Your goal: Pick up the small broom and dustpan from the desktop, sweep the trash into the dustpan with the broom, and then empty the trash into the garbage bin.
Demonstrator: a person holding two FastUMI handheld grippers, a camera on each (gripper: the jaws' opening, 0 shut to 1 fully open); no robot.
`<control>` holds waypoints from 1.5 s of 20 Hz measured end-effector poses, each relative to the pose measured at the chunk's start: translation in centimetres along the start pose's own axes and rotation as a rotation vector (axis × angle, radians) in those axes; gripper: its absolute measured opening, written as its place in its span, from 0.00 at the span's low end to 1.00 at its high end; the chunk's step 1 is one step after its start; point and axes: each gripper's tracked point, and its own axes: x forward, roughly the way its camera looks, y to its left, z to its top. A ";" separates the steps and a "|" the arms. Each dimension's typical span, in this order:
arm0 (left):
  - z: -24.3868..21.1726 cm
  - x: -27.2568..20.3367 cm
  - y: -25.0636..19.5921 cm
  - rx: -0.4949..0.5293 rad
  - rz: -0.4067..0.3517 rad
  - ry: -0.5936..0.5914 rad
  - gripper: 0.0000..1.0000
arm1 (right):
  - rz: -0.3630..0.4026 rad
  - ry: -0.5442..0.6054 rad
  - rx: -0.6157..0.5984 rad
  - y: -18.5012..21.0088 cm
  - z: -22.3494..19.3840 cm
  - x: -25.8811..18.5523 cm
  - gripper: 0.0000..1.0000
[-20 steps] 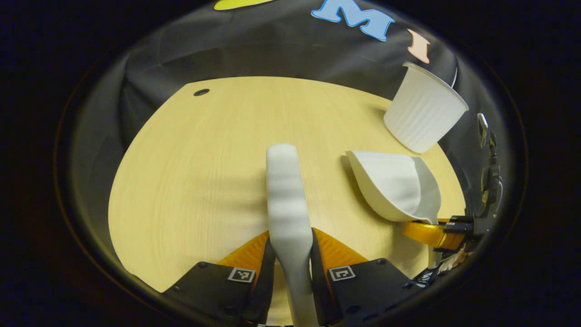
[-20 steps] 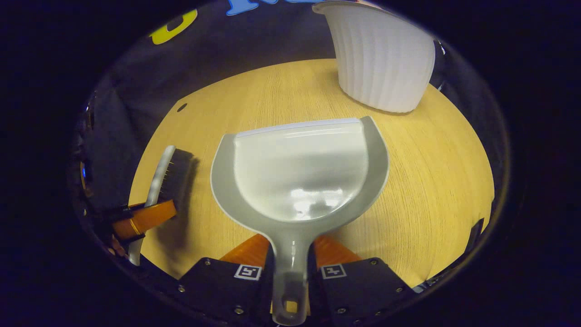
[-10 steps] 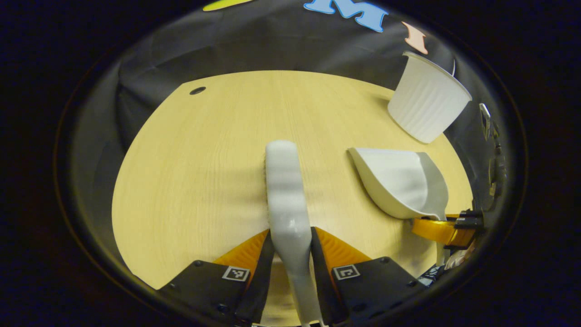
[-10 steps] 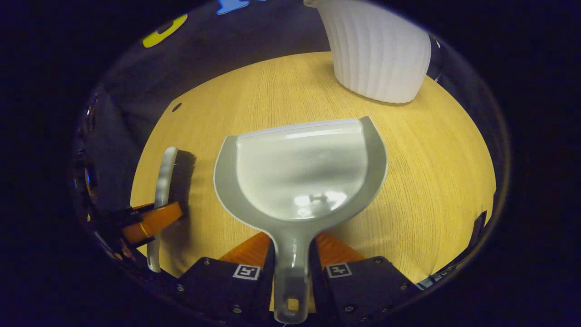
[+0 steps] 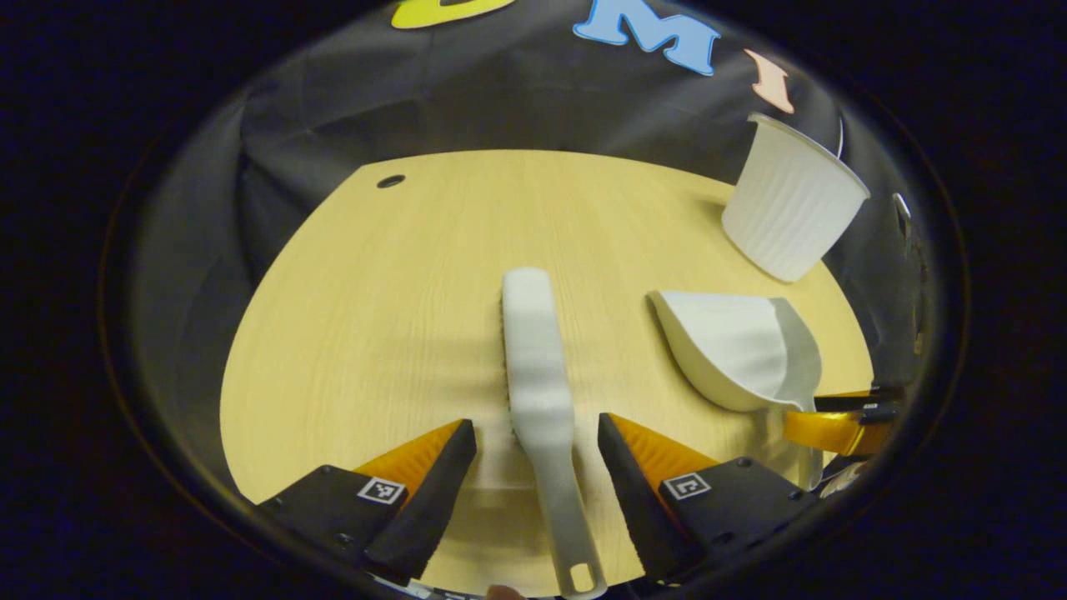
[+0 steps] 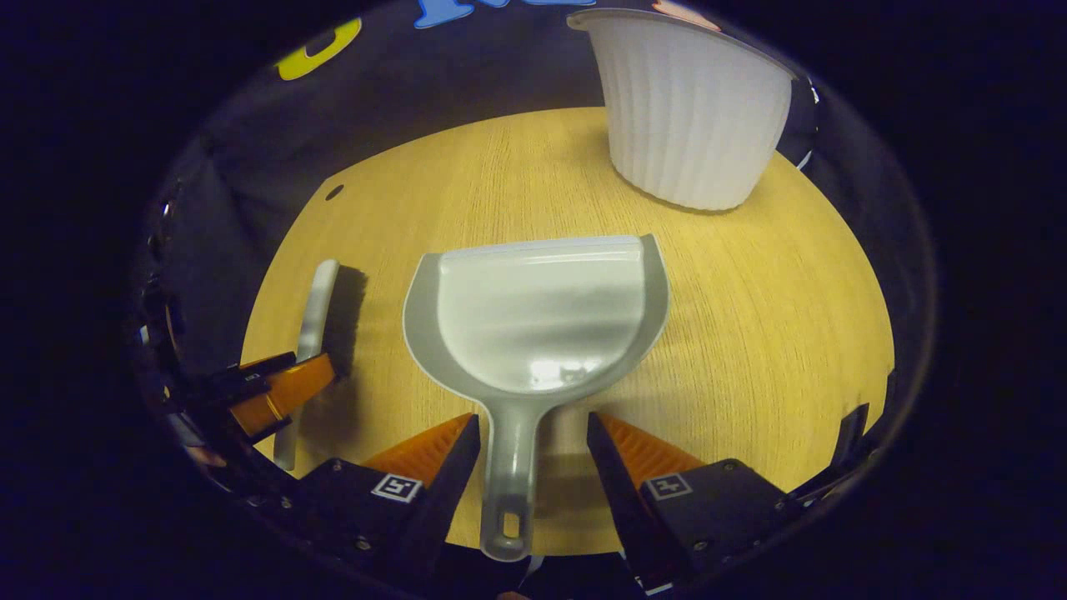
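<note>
The small white broom (image 5: 538, 392) lies on the wooden desktop (image 5: 375, 317), its handle running back between the spread fingers of my left gripper (image 5: 538, 437), which is open and apart from it. The grey dustpan (image 6: 533, 317) rests flat on the desktop (image 6: 750, 333), its handle lying between the open fingers of my right gripper (image 6: 533, 433). In the left gripper view the dustpan (image 5: 738, 350) sits to the right with the other gripper (image 5: 834, 425) behind it. The right gripper view has the broom (image 6: 315, 321) at the left beside the other gripper (image 6: 279, 392).
A white ribbed garbage bin (image 6: 688, 108) stands at the desktop's far right, seen too in the left gripper view, garbage bin (image 5: 792, 204). A small dark hole (image 5: 389, 181) marks the far left of the desktop. The black cloth wall rises behind.
Both grippers have opened: the left has let go of the broom handle, the right of the dustpan handle. Broom and dustpan now lie on the desktop, and both grippers have drawn back a little.
</note>
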 end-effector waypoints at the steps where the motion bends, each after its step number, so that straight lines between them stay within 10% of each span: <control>1: 0.7 -0.4 0.1 0.003 0.010 -0.039 0.96 | -0.003 -0.038 -0.012 -0.3 1.0 -0.7 0.96; 16: 13.9 -20.2 -6.3 -0.030 0.092 -0.821 0.96 | -0.134 -0.881 -0.218 -4.9 15.6 -17.9 0.97; 30: 15.7 -22.3 -8.6 0.023 0.003 -0.923 0.95 | -0.227 -0.998 -0.159 -6.2 16.8 -21.6 0.97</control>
